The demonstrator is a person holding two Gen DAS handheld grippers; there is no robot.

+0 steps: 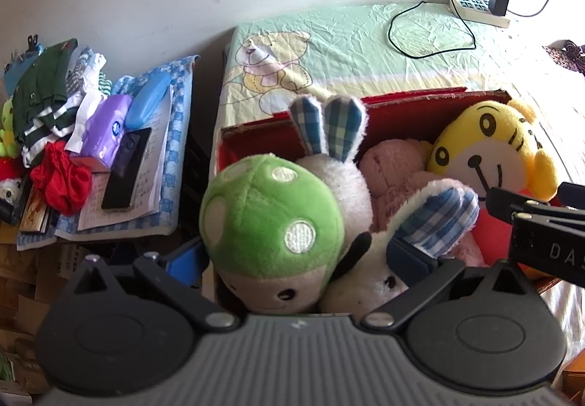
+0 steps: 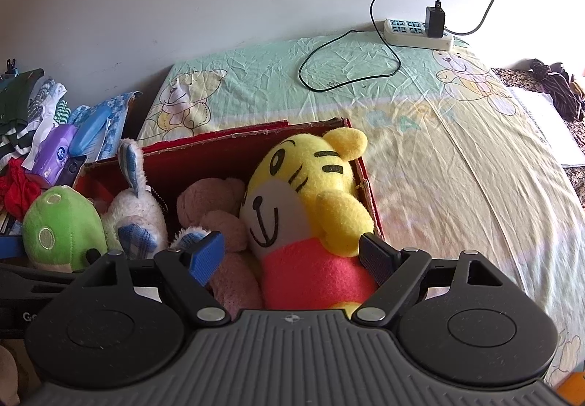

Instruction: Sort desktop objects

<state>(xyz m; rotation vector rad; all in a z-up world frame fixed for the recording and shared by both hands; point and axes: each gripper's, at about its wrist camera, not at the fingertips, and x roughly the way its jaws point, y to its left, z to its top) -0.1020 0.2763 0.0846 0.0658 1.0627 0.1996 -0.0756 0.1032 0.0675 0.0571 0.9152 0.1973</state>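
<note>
I am seeing my left gripper (image 1: 298,260) spread wide around the green mushroom plush (image 1: 272,219), one blue pad at each flank; whether the pads are pressing it I cannot tell. The mushroom is sitting at the near-left corner of the red box (image 1: 431,102), cap tilting toward 11 o'clock, face toward me. Just beside it at 3 o'clock the white rabbit plush (image 1: 349,186) is lying with its checked ears pointing to 12 o'clock.

My right gripper (image 2: 294,256) is also standing wide open, its fingers flanking the red body of the yellow tiger plush (image 2: 303,194) and gripping nothing that I can confirm. The tiger's long axis is running from near to far, head leaning toward 1 o'clock against the box's right wall. The pink plush (image 2: 215,208) is wedging in at its 9 o'clock, crowding the left pad (image 2: 206,256).

Farther at 10 o'clock a heap of clothes (image 1: 47,106), a purple tissue pack (image 1: 106,128) and a phone (image 1: 126,168) are piling on a side stand. At 1 o'clock a power strip (image 2: 416,33) is lying on the bear-print sheet (image 2: 457,157).
</note>
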